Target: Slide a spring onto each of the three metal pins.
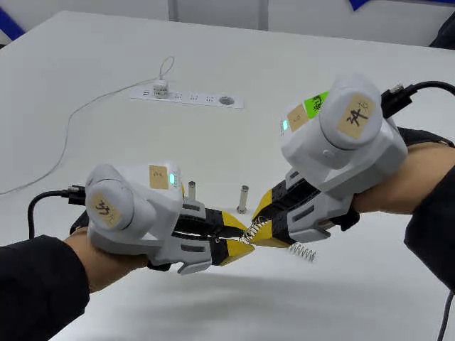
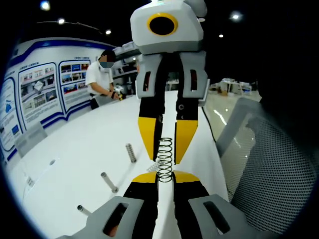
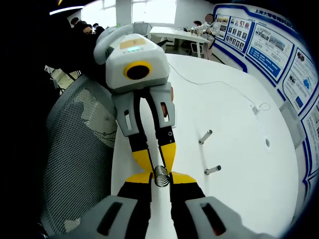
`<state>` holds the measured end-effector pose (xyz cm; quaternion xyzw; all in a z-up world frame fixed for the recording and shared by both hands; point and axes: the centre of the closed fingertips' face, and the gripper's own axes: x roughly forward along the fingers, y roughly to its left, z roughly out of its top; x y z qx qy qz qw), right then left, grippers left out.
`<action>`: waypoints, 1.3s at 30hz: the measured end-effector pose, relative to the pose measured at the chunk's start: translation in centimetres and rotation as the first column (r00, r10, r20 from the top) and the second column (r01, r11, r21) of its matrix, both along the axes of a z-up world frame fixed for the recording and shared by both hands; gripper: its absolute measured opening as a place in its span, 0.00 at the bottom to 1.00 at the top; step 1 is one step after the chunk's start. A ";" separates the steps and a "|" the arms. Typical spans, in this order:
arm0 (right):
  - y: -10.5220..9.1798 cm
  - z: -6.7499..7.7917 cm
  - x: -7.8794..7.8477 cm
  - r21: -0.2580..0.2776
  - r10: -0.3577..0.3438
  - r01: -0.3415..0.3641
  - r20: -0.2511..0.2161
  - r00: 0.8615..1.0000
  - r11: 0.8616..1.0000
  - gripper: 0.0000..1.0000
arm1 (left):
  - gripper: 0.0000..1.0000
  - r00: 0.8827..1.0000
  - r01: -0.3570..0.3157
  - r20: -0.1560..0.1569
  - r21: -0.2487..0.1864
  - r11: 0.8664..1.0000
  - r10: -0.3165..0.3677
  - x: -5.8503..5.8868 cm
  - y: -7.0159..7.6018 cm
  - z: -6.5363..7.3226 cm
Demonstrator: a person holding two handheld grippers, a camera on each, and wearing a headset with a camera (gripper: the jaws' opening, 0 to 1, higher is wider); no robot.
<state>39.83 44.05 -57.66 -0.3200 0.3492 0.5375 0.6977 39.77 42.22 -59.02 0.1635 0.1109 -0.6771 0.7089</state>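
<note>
The left gripper (image 1: 240,247) and right gripper (image 1: 261,229) are white, black and yellow toward the tips. The spring (image 1: 252,231) and pins (image 1: 243,199) are silver-grey — the table (image 1: 106,57) plain white.

On the white table (image 1: 106,57), the left gripper (image 1: 242,240), white-bodied with yellow-and-black jaws, comes in from the near left, and the matching right gripper (image 1: 257,229) from the right. Their jaw tips meet, and a small coiled steel spring (image 1: 252,231) is pinched between them. A second loose spring (image 1: 302,251) lies on the table just right of the tips. Just beyond stand two upright metal pins (image 1: 243,199), side by side. Farther off lies a white power strip (image 1: 192,98) with a white plug (image 1: 161,88) and its cable trailing left.
</note>
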 end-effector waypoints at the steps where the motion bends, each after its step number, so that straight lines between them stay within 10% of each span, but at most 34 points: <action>1: 0.0 0.0 0.0 0.002 -0.001 0.001 0.001 1.000 1.000 0.13 | 0.10 1.000 0.002 0.004 0.004 1.000 -0.002 0.0 0.0 0.0; 20: -0.8 0.6 1.4 -0.042 -0.004 0.004 0.004 1.000 0.999 0.12 | 0.26 0.997 -0.065 -0.029 0.008 0.998 0.066 0.9 1.5 0.0; 39: -2.2 1.1 7.4 -0.114 -0.052 0.056 0.041 0.998 0.992 0.12 | 0.50 0.979 -0.169 -0.116 0.011 0.986 0.169 0.7 5.7 -0.8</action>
